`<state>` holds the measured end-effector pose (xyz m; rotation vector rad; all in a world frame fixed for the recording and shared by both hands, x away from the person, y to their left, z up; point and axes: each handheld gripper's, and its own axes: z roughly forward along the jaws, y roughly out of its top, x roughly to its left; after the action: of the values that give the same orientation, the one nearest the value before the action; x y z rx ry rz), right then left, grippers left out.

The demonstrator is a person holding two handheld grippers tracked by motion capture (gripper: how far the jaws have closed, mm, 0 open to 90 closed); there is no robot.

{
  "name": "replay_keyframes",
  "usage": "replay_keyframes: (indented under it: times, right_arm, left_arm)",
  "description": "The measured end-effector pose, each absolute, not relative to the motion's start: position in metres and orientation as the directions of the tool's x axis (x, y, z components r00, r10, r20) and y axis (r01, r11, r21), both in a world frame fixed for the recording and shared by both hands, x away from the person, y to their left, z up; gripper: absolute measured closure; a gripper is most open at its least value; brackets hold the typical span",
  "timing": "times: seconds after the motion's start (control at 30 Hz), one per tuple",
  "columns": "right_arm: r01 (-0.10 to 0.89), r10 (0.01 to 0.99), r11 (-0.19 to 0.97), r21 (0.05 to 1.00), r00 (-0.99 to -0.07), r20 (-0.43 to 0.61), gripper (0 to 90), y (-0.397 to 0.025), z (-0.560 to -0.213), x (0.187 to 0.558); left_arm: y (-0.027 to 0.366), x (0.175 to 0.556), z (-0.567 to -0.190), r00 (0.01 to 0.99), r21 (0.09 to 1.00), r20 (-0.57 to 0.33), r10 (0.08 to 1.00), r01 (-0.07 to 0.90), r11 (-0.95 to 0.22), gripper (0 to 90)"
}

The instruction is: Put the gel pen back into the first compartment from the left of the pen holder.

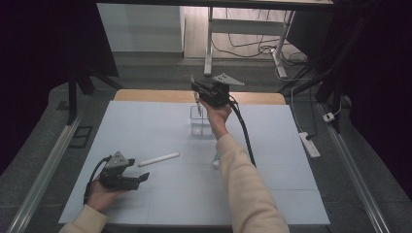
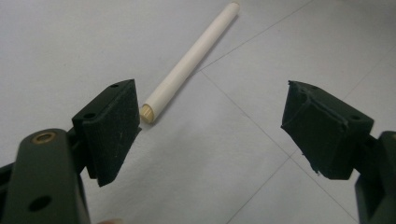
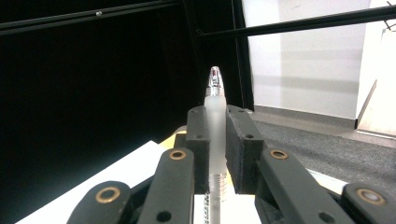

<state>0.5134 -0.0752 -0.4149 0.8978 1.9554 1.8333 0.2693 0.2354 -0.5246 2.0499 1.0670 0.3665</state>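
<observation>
I see a cream-white pen (image 2: 187,65) on my pale blue-grey table (image 1: 145,121), black gripper jaws, and a frosted clear pen (image 3: 215,121).

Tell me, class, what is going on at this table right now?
A person works with two hand-held grippers. The right gripper is shut on a pen, held up above a clear holder at the far side of the table. The left gripper rests low with its jaws open, and a white pen lies on the table just ahead of it.
</observation>
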Motion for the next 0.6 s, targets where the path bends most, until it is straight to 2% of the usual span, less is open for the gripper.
replay_keyframes:
  times: [0.17,0.23,0.27,0.3,0.33,0.6]
  right_arm:
    - [0.233,0.627,0.001,0.972,-0.758,0.181,78.0,-0.073,-0.42,0.515]
    - [0.231,0.635,0.032,0.972,-0.756,0.159,67.5,-0.072,-0.421,0.514]
    - [0.233,0.646,0.058,0.971,-0.75,0.141,59.5,-0.073,-0.421,0.513]
    - [0.233,0.646,0.058,0.971,-0.75,0.141,59.5,-0.073,-0.421,0.513]
    - [0.247,0.648,0.07,0.967,-0.748,0.144,54.4,-0.074,-0.421,0.512]
    - [0.285,0.618,0.106,0.953,-0.77,0.161,51.5,-0.087,-0.418,0.504]
  left_arm:
    - [0.236,0.269,-0.525,0.605,0.752,-0.095,0.791,0.564,-0.341,19.2]
    - [0.237,0.269,-0.525,0.605,0.752,-0.095,0.791,0.564,-0.342,19.1]
    - [0.237,0.269,-0.525,0.604,0.751,-0.095,0.791,0.565,-0.341,19.1]
    - [0.237,0.269,-0.525,0.604,0.751,-0.095,0.791,0.566,-0.342,19.1]
    - [0.237,0.269,-0.525,0.604,0.75,-0.095,0.791,0.566,-0.342,19.1]
    - [0.237,0.269,-0.525,0.601,0.752,-0.089,0.794,0.563,-0.342,19.2]
